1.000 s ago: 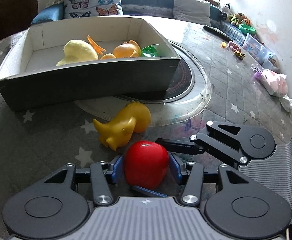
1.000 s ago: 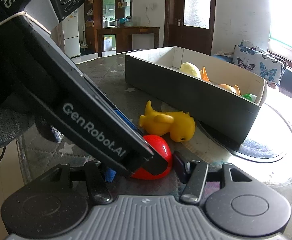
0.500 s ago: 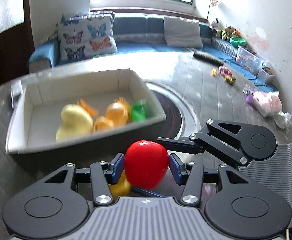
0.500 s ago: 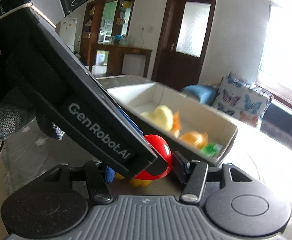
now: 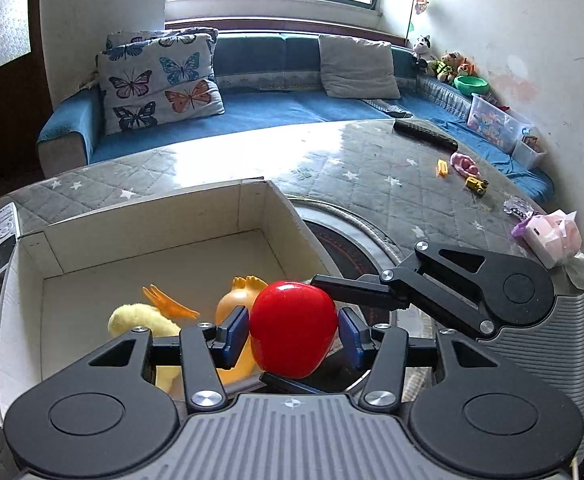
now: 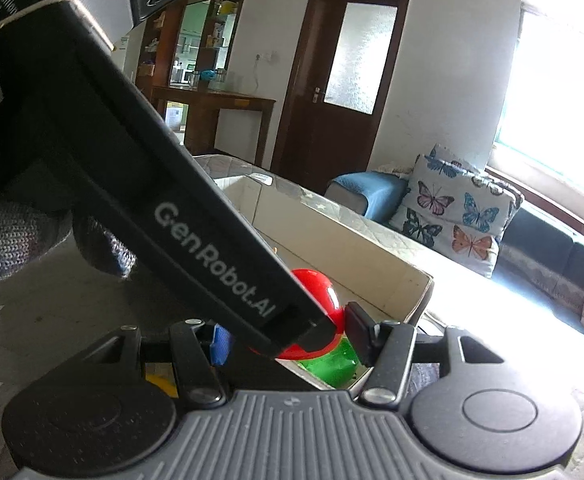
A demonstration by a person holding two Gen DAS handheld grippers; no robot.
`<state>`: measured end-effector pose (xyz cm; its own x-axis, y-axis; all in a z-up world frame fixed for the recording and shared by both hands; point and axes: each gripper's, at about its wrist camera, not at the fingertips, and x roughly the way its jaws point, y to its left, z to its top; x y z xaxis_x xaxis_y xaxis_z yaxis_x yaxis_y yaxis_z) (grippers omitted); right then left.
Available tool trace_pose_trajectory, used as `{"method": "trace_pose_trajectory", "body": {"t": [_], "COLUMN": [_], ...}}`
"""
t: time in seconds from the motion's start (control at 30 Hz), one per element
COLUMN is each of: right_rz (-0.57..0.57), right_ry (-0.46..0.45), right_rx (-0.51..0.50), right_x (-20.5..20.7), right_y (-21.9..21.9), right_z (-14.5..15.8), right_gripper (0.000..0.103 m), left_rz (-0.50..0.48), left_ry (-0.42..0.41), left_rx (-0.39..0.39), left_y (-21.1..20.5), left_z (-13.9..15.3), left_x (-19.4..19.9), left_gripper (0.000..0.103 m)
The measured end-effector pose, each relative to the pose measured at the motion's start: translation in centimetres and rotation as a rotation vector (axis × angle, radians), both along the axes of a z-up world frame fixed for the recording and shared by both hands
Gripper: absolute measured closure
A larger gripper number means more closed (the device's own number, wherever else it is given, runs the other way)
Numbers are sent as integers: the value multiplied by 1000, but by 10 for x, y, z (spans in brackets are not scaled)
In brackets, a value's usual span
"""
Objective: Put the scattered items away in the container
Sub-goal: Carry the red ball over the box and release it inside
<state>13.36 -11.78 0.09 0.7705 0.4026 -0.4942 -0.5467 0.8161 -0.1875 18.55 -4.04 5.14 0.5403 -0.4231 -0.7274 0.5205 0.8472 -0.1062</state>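
Observation:
A red apple toy is held between both grippers above the near edge of the cardboard box. My left gripper is shut on it with blue pads on its sides. My right gripper is shut on the same red apple toy from the other side; its finger shows in the left wrist view. Inside the box lie a yellow plush, an orange toy and a green toy.
A remote control lies left of the box. Small toys, a black remote and a pink bag lie on the quilted table at the right. A blue sofa with cushions stands behind.
Both grippers have lifted the red apple off the table and carried it up over the box. The yellow duck toy on the table has dropped out of sight.

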Motion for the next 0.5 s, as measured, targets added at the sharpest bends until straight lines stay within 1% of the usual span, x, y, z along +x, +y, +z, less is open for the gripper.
{"method": "trace_pose_trajectory", "body": {"t": [0.17,0.33,0.5], "right_rz": [-23,-29,-49], "right_ry": [34,35,33], "right_rx": [41,60,55], "right_x": [10,13,17], "right_y": [-3,-5,-2], "right_z": [-4,-7,-10], "right_gripper": [45,45,45], "left_rz": [23,56,102], "left_ry": [13,-10,-12], "left_rx": [-36,-48,-57], "left_y": [7,14,24], "left_z": [-3,1,1], "left_x": [6,5,4], "left_gripper": [52,54,54]}}
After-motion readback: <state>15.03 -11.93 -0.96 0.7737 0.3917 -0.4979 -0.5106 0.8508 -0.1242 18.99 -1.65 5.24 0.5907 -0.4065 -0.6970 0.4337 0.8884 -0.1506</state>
